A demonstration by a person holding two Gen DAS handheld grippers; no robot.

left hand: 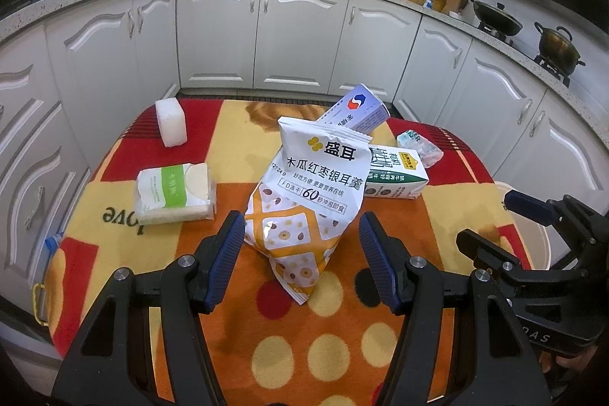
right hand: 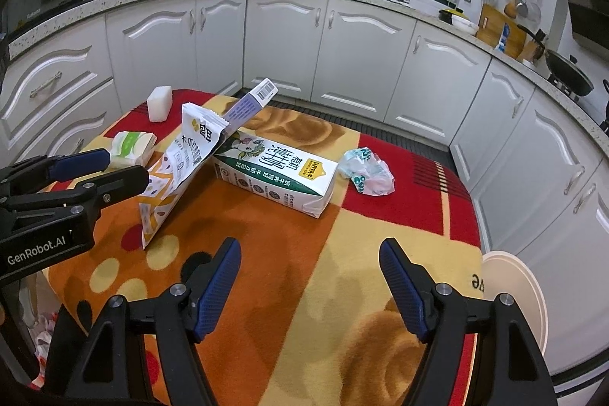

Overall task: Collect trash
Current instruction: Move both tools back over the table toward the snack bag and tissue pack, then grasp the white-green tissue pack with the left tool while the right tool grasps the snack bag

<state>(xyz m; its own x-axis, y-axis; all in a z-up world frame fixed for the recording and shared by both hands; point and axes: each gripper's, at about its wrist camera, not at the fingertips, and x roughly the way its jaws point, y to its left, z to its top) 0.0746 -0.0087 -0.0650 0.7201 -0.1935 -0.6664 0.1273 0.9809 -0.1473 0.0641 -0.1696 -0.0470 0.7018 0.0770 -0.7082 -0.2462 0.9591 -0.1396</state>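
Observation:
A white and orange snack bag (left hand: 308, 200) stands propped on the patterned table, also in the right wrist view (right hand: 173, 174). My left gripper (left hand: 302, 234) is open, its fingers either side of the bag's lower part, not touching. Behind lie a green and white milk carton (left hand: 396, 177) (right hand: 274, 174), a purple-white box (left hand: 354, 113) (right hand: 249, 103) leaning on it, and a crumpled wrapper (left hand: 418, 147) (right hand: 367, 172). My right gripper (right hand: 310, 276) is open and empty above the cloth, in front of the carton.
A tissue pack (left hand: 173, 193) (right hand: 131, 147) and a white foam block (left hand: 171, 122) (right hand: 160, 103) lie at the left. A white round bin (right hand: 514, 303) (left hand: 533, 234) stands at the table's right edge. White kitchen cabinets (left hand: 297, 37) curve around behind.

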